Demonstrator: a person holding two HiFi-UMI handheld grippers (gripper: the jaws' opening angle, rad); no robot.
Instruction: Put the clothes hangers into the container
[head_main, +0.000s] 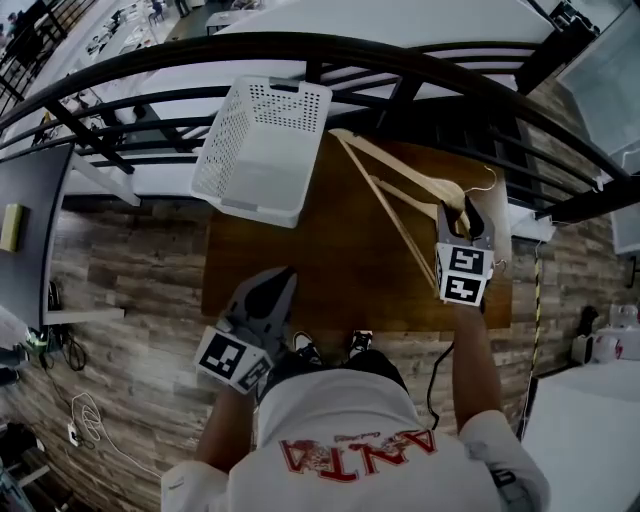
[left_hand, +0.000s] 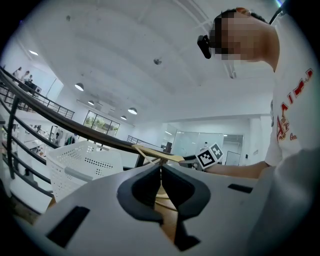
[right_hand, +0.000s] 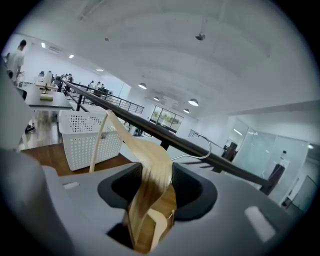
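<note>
The light wooden clothes hangers (head_main: 415, 172) with a thin metal hook are grasped by the right gripper (head_main: 458, 215). In the right gripper view its two dark jaws are seen pressed on the broad wooden part (right_hand: 145, 155) from both sides, near the end where the hook stands. How many hangers are in the bundle cannot be told surely; more than one wooden arm is seen.

The hangers are held in the air above the brown wooden table (head_main: 330, 260). They are not in the container. Their long axis runs from the right gripper away from the person and toward the left. The far tip points at the near right corner of the white perforated plastic basket (head_main: 262, 150) and ends just beside it. The hook is turned to the right side.

The basket stands upright at the far left part of the table, with its open mouth upward, and nothing is seen inside it.

The left gripper (head_main: 283, 278) is kept near the person, over the near left edge of the table, well apart from the hangers. Its jaws (left_hand: 161, 175) are closed together and nothing is between them.
</note>
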